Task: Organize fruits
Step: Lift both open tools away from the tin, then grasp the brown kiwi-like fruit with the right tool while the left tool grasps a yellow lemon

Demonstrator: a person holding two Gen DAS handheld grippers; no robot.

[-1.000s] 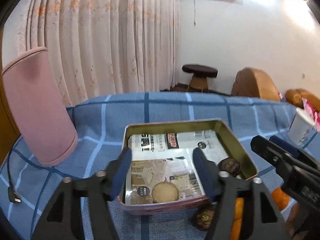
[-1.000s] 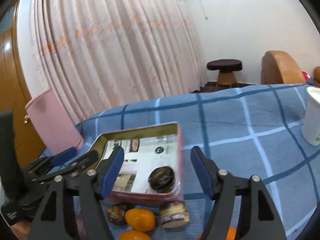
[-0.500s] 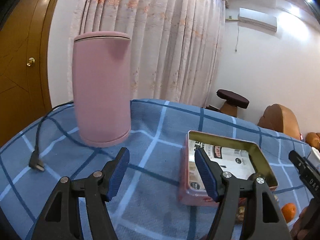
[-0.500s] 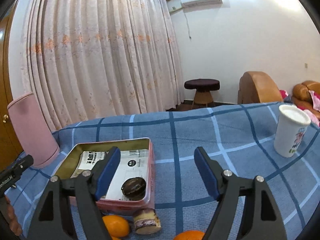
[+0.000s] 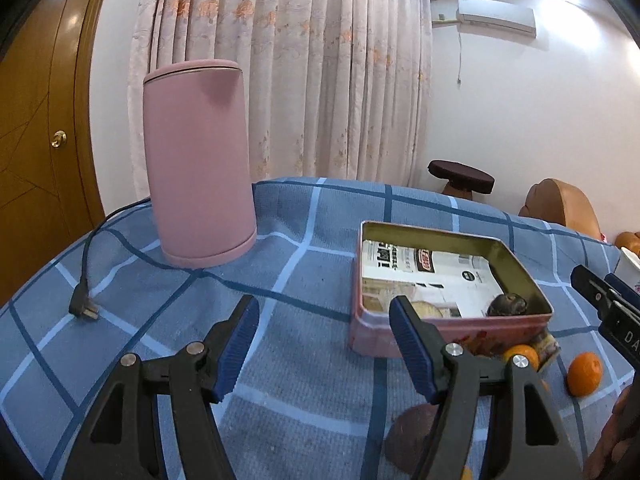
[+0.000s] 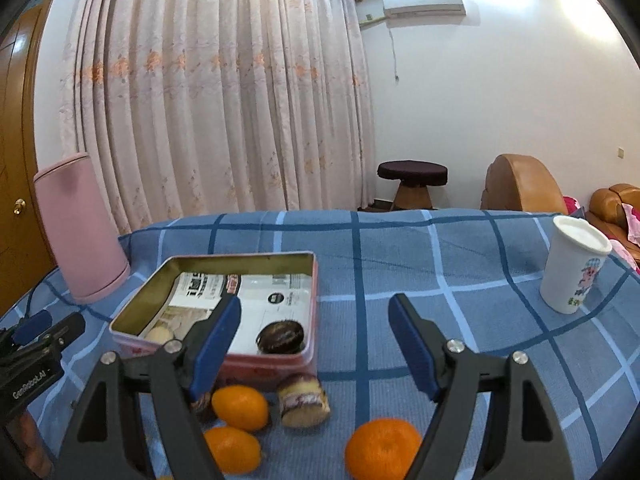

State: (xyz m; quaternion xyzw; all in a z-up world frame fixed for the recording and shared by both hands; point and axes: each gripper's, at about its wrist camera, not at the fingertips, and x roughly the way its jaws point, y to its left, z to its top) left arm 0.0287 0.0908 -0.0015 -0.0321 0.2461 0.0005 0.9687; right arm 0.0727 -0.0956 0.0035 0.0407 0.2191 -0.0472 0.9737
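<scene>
- Fingers of left gripper (image 5: 324,344) spread wide, nothing between them, held above the blue checked cloth on the counter (image 5: 304,264).
- Fingers of right gripper (image 6: 314,344) also wide apart, empty.
- Pink tin (image 6: 276,360) with gold inner wall sits ahead of the right gripper's left finger; printed paper lines its floor.
- Dark round fruit (image 6: 280,338) lies inside the tin at its near right corner; a pale round fruit (image 6: 159,334) lies inside near the near left wall, half hidden by the rim.
- Outside the tin, just below its near wall: an orange (image 6: 239,407), a second orange (image 6: 232,450) nearer the camera, and a cut cake-like piece (image 6: 304,400) with a dark layer.
- Third orange (image 6: 382,448) lies low between the right gripper's fingers.
- Left view: brownish round fruit (image 5: 412,436) on the cloth, partly behind the right finger.
- White paper cup (image 6: 572,266) upright, well right of the right finger.
- Pink cylindrical appliance (image 5: 198,164) stands beyond the left finger; its black plug (image 5: 82,308) lies on the cloth.
</scene>
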